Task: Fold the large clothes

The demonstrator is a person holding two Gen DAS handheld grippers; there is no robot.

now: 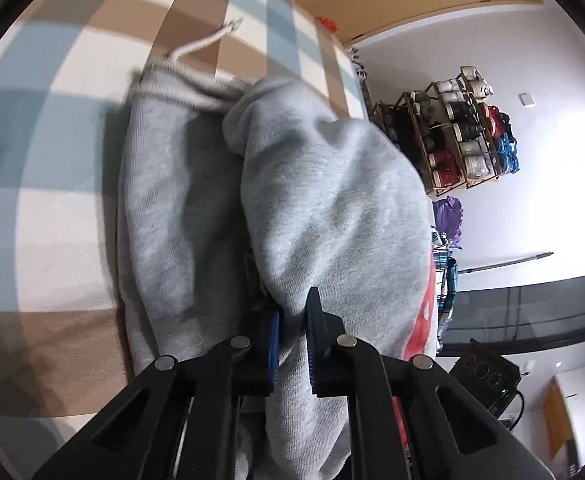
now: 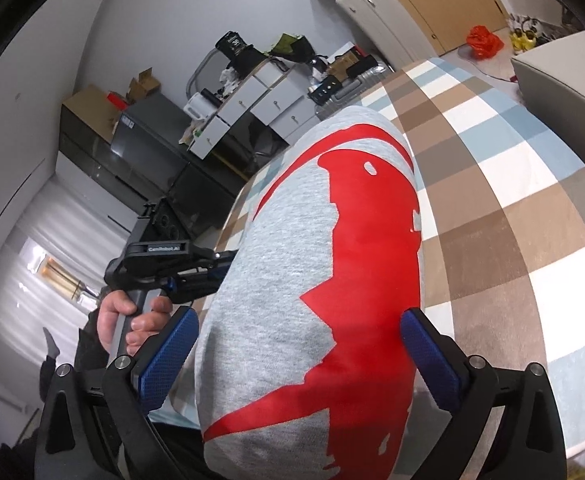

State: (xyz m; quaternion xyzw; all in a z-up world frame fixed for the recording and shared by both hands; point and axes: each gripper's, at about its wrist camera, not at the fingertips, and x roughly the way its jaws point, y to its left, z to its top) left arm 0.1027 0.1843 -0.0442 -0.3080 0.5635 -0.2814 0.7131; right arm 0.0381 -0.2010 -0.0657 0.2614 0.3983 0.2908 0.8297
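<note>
Left wrist: left gripper (image 1: 292,320) clamps grey hoodie (image 1: 324,200); right gripper (image 2: 300,344) spread wide.

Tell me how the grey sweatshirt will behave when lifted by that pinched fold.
The grey sweatshirt bunches in soft folds, so it will probably droop. Thick fleece suggests some weight. The left gripper pinches only a small fold; the right gripper stands open.

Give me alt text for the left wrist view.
The left gripper is shut on a fold of the grey sweatshirt, which lies bunched on a checked blanket. A shelf of shoes stands against the white wall behind.
</note>
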